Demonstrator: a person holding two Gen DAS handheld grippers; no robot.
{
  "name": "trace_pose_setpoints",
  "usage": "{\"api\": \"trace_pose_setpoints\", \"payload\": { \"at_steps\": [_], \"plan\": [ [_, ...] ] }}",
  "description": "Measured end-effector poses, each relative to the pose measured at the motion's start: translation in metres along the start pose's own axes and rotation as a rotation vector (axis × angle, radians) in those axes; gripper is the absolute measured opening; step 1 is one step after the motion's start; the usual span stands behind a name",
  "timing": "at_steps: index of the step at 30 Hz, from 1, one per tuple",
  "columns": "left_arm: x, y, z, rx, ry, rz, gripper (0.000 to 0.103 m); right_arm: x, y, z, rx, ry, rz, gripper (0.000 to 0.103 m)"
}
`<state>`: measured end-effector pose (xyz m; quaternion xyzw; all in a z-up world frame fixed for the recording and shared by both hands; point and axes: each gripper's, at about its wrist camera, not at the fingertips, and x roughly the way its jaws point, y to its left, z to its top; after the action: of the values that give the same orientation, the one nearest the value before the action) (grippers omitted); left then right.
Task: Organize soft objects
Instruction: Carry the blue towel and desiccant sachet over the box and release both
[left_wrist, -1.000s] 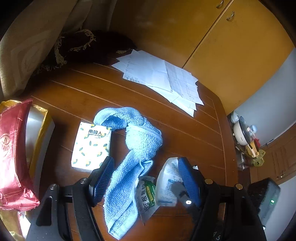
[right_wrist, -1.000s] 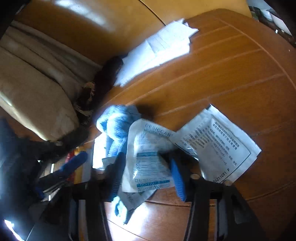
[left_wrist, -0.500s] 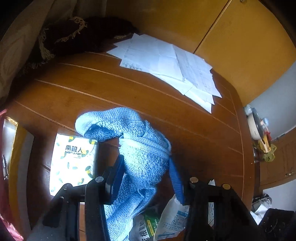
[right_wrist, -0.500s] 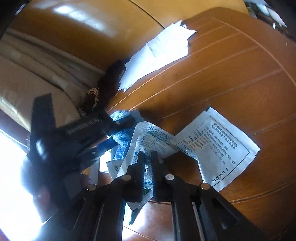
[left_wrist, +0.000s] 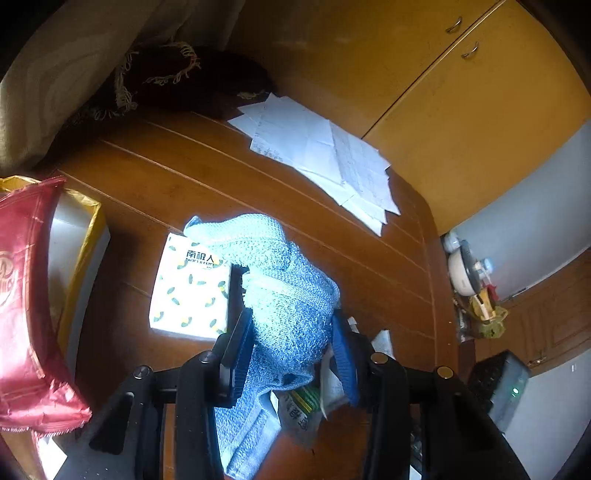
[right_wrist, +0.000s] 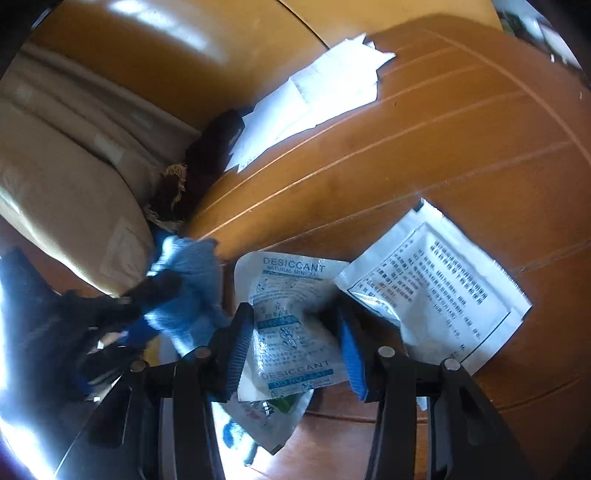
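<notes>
My left gripper (left_wrist: 293, 345) is shut on a light blue towel (left_wrist: 284, 291), which bunches between its blue pads above the wooden table (left_wrist: 221, 177). The towel's tail hangs down over small packets (left_wrist: 303, 402). In the right wrist view the towel (right_wrist: 184, 280) is at the left, held by the left gripper. My right gripper (right_wrist: 293, 343) grips a white desiccant pouch (right_wrist: 291, 325) between its blue pads. A second white sachet (right_wrist: 436, 295) lies on the table just right of it.
A white tissue pack (left_wrist: 192, 291) with green leaf print lies left of the towel. A red bag (left_wrist: 26, 302) in a gold-rimmed box is at the far left. White papers (left_wrist: 325, 158) lie at the back, by a dark fringed cloth (left_wrist: 177, 81). Yellow cabinets (left_wrist: 461, 92) stand behind.
My left gripper closed on the blue towel and lifted it. My right gripper was pinched nearly shut half a second ago and now holds the desiccant pouch with its pads wider apart.
</notes>
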<state>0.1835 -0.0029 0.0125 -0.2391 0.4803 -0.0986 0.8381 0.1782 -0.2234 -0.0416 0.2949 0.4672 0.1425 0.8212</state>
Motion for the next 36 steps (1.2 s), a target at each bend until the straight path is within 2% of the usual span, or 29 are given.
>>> {"api": "trace_pose_setpoints", "payload": {
  "at_steps": [3,6,8,10,15,19,21,24,29,32,36],
  "plan": [
    [-0.014,0.003,-0.006,-0.008,-0.012,-0.036,0.042,0.001,0.003,-0.002,-0.033,0.006,-0.017,0.03],
    [-0.036,0.008,-0.012,-0.017,-0.049,-0.062,0.042,-0.002,0.006,-0.005,-0.071,-0.008,-0.047,0.026],
    [-0.054,0.012,-0.017,-0.026,-0.071,-0.081,0.042,-0.004,0.008,-0.007,-0.087,-0.014,-0.057,0.025],
    [-0.077,0.019,-0.022,-0.039,-0.097,-0.108,0.042,-0.009,0.007,-0.008,-0.079,-0.034,-0.018,0.024],
    [-0.155,0.036,-0.033,-0.052,-0.17,-0.219,0.042,-0.034,0.022,-0.011,-0.152,-0.165,0.007,0.024],
    [-0.215,0.052,-0.04,-0.033,-0.244,-0.246,0.042,-0.051,0.027,-0.01,-0.143,-0.217,0.044,0.024],
    [-0.24,0.061,-0.043,-0.02,-0.279,-0.231,0.042,-0.066,0.036,-0.015,-0.157,-0.245,0.07,0.024],
    [-0.27,0.081,-0.045,-0.028,-0.324,-0.17,0.042,-0.084,0.066,-0.03,-0.221,-0.253,0.15,0.024],
    [-0.303,0.116,-0.04,-0.069,-0.406,-0.07,0.042,-0.084,0.133,-0.055,-0.391,-0.172,0.279,0.024],
    [-0.3,0.137,-0.033,-0.083,-0.401,-0.013,0.042,-0.063,0.168,-0.066,-0.463,-0.088,0.33,0.024],
    [-0.255,0.161,-0.014,-0.095,-0.327,0.051,0.042,-0.028,0.203,-0.082,-0.561,-0.001,0.322,0.024]
  ]
}}
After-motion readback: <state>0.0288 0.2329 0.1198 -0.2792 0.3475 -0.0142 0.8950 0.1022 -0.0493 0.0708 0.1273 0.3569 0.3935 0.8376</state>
